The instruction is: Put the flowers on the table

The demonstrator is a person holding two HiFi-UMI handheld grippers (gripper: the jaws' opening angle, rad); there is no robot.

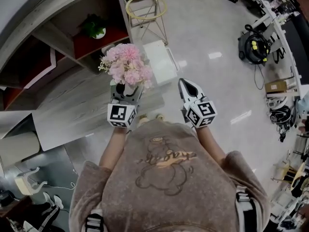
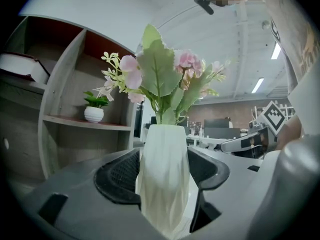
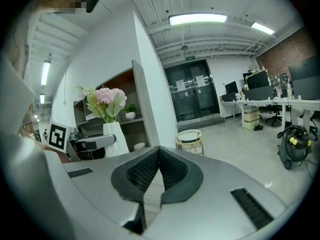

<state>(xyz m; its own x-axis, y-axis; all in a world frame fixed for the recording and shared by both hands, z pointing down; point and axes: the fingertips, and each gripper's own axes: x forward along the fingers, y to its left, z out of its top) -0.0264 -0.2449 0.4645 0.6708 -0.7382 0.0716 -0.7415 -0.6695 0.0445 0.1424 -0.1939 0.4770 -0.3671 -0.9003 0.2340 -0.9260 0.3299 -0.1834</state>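
A bunch of pink flowers with green leaves stands in a white ribbed vase. My left gripper is shut on the vase, both black pads pressed against its sides, and holds it upright in the air. In the head view the left gripper hangs over the near edge of the grey wood-grain table. My right gripper is beside it, to the right, over the floor. Its jaws meet at the tips with nothing between them. The right gripper view shows the flowers and vase at its left.
A shelf unit with a small potted plant stands behind the table. A white block and a round gold-rimmed side table stand on the floor ahead. A yellow-and-black vacuum and desks are at the far right.
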